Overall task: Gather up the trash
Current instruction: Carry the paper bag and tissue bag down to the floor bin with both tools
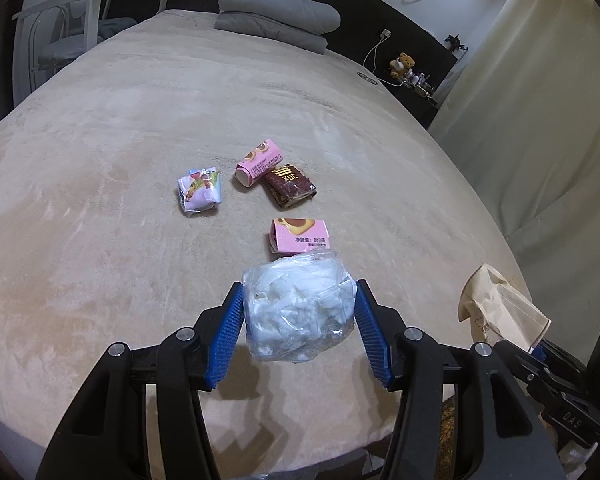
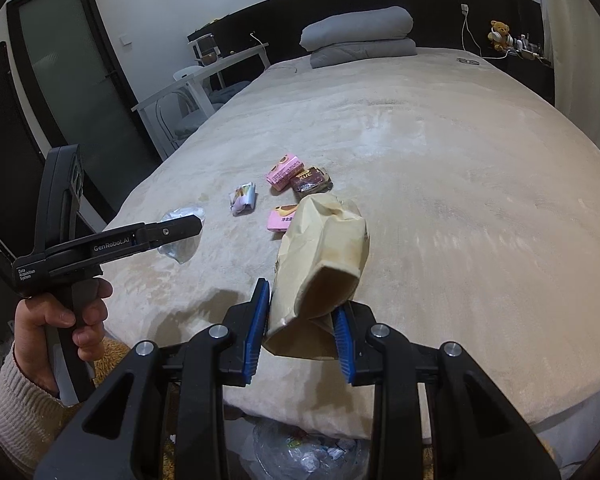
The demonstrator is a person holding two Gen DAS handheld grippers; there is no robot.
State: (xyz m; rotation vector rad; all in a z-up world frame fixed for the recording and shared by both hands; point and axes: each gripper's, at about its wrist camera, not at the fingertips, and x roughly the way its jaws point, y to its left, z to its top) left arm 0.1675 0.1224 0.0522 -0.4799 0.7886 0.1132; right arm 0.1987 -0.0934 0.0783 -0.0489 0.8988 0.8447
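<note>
The left tongs (image 1: 300, 312) are clamped on a crumpled clear plastic bag (image 1: 300, 306), seen at lower centre of the left wrist frame, with the blue pads (image 1: 226, 340) pressed against both of its sides. The bag is held just above the beige bed cover (image 1: 100, 208). In the right wrist frame the same bag (image 2: 182, 232) is seen at left centre, partly hidden behind the black tong arm, and the person's left hand (image 2: 66, 320) is wrapped around the handle at lower left.

The right tongs (image 2: 302, 330) are clamped on a crumpled brown paper bag (image 2: 320, 264), which stands up and tilts toward centre frame; its lower part is pinched between the blue pads (image 2: 256, 328). The same paper bag (image 1: 500, 304) is seen at the right edge of the left wrist frame.

Four pieces of trash are left lying on the bed cover at mid-frame. A white printed wrapper (image 1: 200, 191) lies to the left, apart from the others. A pink carton (image 1: 260, 162) and a brown wrapper (image 1: 290, 184) lie touching each other. A second pink carton (image 1: 300, 236) lies just beyond the plastic bag, close to it; whether they touch cannot be told.

A folded grey quilt (image 1: 278, 16) is seen at the top of the frame by the dark headboard. A teddy bear (image 1: 402, 65) sits at upper right. A trash bag with litter (image 2: 304, 452) is seen at the bottom of the right wrist frame, below the bed edge.
</note>
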